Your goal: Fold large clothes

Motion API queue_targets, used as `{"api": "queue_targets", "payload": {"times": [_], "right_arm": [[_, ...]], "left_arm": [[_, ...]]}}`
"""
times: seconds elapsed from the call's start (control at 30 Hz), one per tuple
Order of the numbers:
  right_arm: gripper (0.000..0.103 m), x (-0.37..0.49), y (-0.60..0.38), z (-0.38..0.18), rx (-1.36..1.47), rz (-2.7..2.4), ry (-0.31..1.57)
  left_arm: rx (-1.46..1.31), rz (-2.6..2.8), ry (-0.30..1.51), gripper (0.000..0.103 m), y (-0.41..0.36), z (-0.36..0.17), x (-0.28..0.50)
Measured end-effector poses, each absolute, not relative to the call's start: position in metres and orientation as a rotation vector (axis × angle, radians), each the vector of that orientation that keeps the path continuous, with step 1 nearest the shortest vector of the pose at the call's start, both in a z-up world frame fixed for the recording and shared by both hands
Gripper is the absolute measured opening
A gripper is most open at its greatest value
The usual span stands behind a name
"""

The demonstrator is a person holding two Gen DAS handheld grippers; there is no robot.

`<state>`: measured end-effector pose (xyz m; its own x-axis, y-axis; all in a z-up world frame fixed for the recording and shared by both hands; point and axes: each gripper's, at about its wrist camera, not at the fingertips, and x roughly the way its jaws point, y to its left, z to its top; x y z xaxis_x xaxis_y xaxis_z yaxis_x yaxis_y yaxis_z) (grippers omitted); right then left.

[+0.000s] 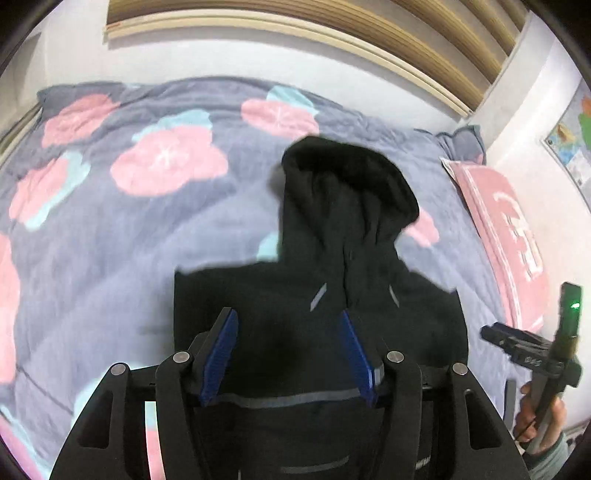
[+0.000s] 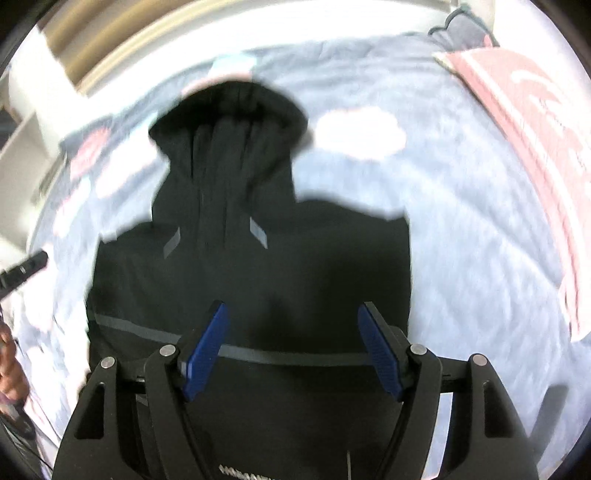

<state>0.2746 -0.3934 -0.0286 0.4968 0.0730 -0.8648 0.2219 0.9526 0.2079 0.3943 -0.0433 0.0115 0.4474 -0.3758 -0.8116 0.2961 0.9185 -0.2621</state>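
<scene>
A black hooded jacket (image 1: 325, 280) with grey reflective strips lies flat on the bed, hood pointing away from me, sleeves folded in. It also shows in the right wrist view (image 2: 258, 266). My left gripper (image 1: 288, 317) is open above the jacket's body, blue pads spread, holding nothing. My right gripper (image 2: 293, 310) is open above the jacket's body, also empty. The right gripper also appears at the right edge of the left wrist view (image 1: 532, 343), held in a hand.
The bed has a grey-blue quilt (image 1: 147, 229) with pink flowers. A pink pillow (image 1: 506, 225) lies at the right. A white wall and wooden slats (image 1: 332, 22) stand behind the bed. A map poster (image 1: 572, 125) hangs at the right.
</scene>
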Motion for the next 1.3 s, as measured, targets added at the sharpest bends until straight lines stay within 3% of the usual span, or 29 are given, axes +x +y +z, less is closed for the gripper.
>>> {"api": "queue_targets", "payload": {"times": [0.2,0.63,0.7,0.73,0.77,0.8,0.9,1.03,1.2,1.23,1.3], "right_arm": [[0.076,0.352,-0.411,-0.019,0.353,-0.096,1.018],[0.076,0.515,-0.437,-0.116,0.543,-0.073,1.102],[0.045,0.528,-0.434,-0.126,0.513,-0.073,1.142],[0.019,0.534,-0.433,-0.129,0.477,-0.086,1.167],[0.015,0.537,-0.433,-0.126,0.416,-0.134,1.166],[0.010,0.535,-0.435,-0.118,0.401,-0.146,1.137],[0.009,0.511,-0.452,-0.076,0.475,-0.071,0.983],[0.008,0.495,-0.434,-0.059,0.346,-0.063,0.945],[0.008,0.508,-0.435,-0.120,0.384,-0.067,1.078],[0.009,0.515,-0.435,-0.134,0.392,-0.072,1.105],[0.016,0.523,-0.440,-0.163,0.441,-0.062,1.176]], "left_arm": [[-0.109,-0.394,1.045,0.059,-0.075,0.005,0.480],[-0.064,-0.401,1.128,0.059,-0.147,-0.083,0.619],[-0.021,-0.355,1.105,0.059,-0.153,-0.091,0.631],[0.003,-0.322,1.088,0.055,-0.153,-0.091,0.636],[0.017,-0.274,1.066,0.045,-0.148,-0.090,0.643],[-0.038,-0.288,1.070,0.022,-0.137,-0.086,0.651],[-0.329,-0.447,1.066,0.019,-0.092,-0.067,0.654],[-0.428,-0.556,1.047,0.021,-0.068,-0.059,0.630],[-0.281,-0.419,1.238,0.023,-0.074,-0.134,0.635],[-0.216,-0.396,1.260,0.028,-0.080,-0.148,0.636],[-0.082,-0.383,1.259,0.030,-0.099,-0.169,0.635]]}}
